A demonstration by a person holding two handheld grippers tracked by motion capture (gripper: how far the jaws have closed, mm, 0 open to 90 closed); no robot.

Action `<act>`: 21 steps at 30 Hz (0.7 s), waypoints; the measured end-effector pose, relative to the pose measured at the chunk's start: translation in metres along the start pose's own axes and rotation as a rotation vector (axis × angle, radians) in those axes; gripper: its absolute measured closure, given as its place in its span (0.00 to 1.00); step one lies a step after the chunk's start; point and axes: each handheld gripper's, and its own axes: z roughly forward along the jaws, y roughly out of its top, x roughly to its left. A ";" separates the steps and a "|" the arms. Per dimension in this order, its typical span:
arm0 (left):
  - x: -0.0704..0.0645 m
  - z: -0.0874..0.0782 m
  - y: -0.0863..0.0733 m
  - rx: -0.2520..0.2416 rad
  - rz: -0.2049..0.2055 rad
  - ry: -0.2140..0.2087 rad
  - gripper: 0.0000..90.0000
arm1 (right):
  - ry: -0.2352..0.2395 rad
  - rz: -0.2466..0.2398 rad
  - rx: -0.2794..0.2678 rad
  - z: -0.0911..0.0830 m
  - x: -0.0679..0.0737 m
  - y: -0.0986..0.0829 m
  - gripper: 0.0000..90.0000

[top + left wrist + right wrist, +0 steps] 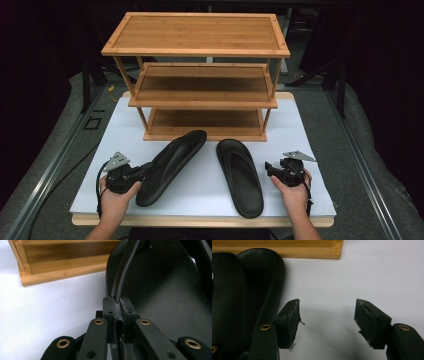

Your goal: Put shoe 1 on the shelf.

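While darkness swallows most of the room, the worktop (305,140) stands out as a white sheet over a wooden board, with grey padded floor and metal rails to either side. A three-tier bamboo shoe rack (200,75) stands at the far edge, beyond both tongs. The left tongs (144,169) are clamped on the thin side strap of the left sandal (170,167), a black flip-flop that lies slanted, its toe end near the rack's lowest shelf. In the left gripper view the strap runs up from between the closed jaws across the dark footbed (162,285). The right tongs (327,322) stand apart over bare white sheet, holding nothing, and just to their inner side lies the right sandal (240,177), close to one jaw though contact is hard to judge. Its sole is cut off at the left edge of the right gripper view. The rack's rear legs are lost in shadow, and the person's forearms leave the high view at the bottom.
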 end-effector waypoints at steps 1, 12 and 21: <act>0.001 -0.001 0.001 -0.007 -0.002 -0.002 0.94 | -0.002 0.001 0.004 0.000 0.000 0.000 0.41; 0.007 -0.019 0.009 -0.092 -0.016 0.006 0.94 | -0.001 0.011 0.001 0.001 -0.001 0.000 0.41; 0.006 -0.036 0.017 -0.157 -0.008 0.001 0.94 | -0.005 0.015 0.006 0.001 -0.002 0.000 0.41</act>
